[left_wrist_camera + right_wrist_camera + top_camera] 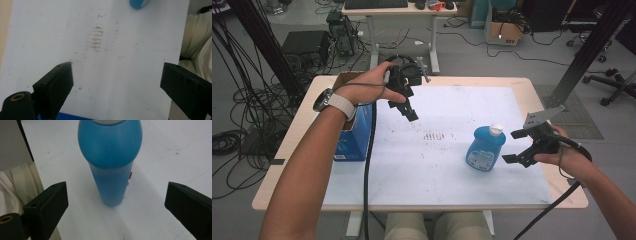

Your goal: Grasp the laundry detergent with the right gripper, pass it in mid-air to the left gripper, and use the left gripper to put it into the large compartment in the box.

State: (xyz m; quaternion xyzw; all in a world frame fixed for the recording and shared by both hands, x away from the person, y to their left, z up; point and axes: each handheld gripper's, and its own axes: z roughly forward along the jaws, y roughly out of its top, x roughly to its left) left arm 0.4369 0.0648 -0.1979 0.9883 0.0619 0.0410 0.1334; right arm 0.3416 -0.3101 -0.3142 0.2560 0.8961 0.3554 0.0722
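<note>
Between the jaws of the right gripper (117,202), which stand wide apart, the blue bottle (110,162) is framed in the right gripper view; no pad is pressed against it, and a clear gap is seen on either side. In the high view the right gripper (512,146) is held just beside the bottle (485,149), on its right, with the jaws pointed toward it. The bottle is stood upright on the white mat (447,170), right of centre, and is closed by a white cap (496,130).

The jaws of the left gripper (116,77) are likewise spread wide, with nothing between them; bare mat and a patch of brown smudges (96,38) are seen beyond them. In the high view the left gripper (408,111) is held raised over the far left part of the mat, well apart from the bottle. A blue box (357,135) is placed at the left edge of the table (287,145), partly covered by the left forearm.
</note>
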